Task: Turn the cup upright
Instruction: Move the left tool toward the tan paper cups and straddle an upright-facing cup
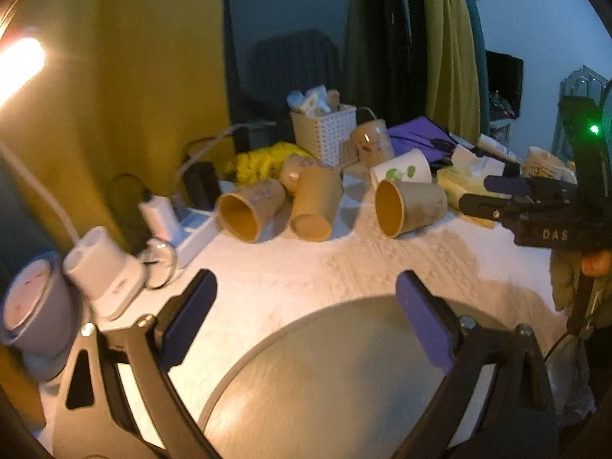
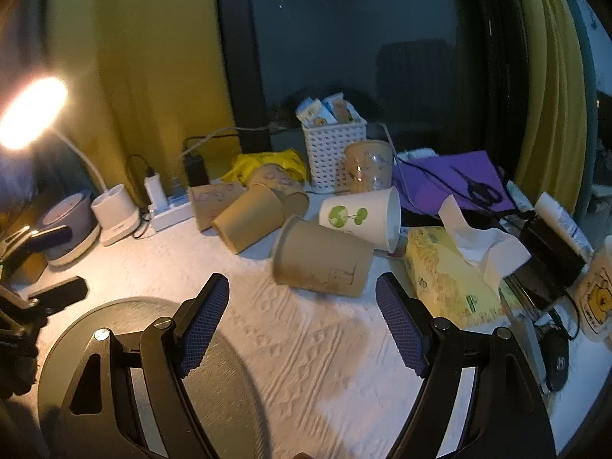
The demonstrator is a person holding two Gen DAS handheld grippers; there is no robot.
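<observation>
Several brown paper cups lie on their sides on the white table. The nearest one [image 2: 323, 264] lies just beyond my open, empty right gripper [image 2: 302, 298], mouth to the left; it shows in the left wrist view [image 1: 409, 206] too. Two more brown cups [image 1: 248, 208] [image 1: 315, 208] lie left of it. A white cup with a green print [image 2: 361, 218] lies on its side behind. My left gripper [image 1: 306, 298] is open and empty above a round grey mat [image 1: 325, 382]. The right gripper also shows in the left wrist view [image 1: 497, 195].
A white basket [image 2: 332, 157] and a patterned cup [image 2: 369, 166] stand at the back. A yellow tissue pack [image 2: 451, 275] lies to the right, a purple folder with scissors [image 2: 459, 181] behind it. A power strip [image 2: 168, 210], a lamp base [image 2: 114, 210] and a lidded cup [image 1: 34, 306] are left.
</observation>
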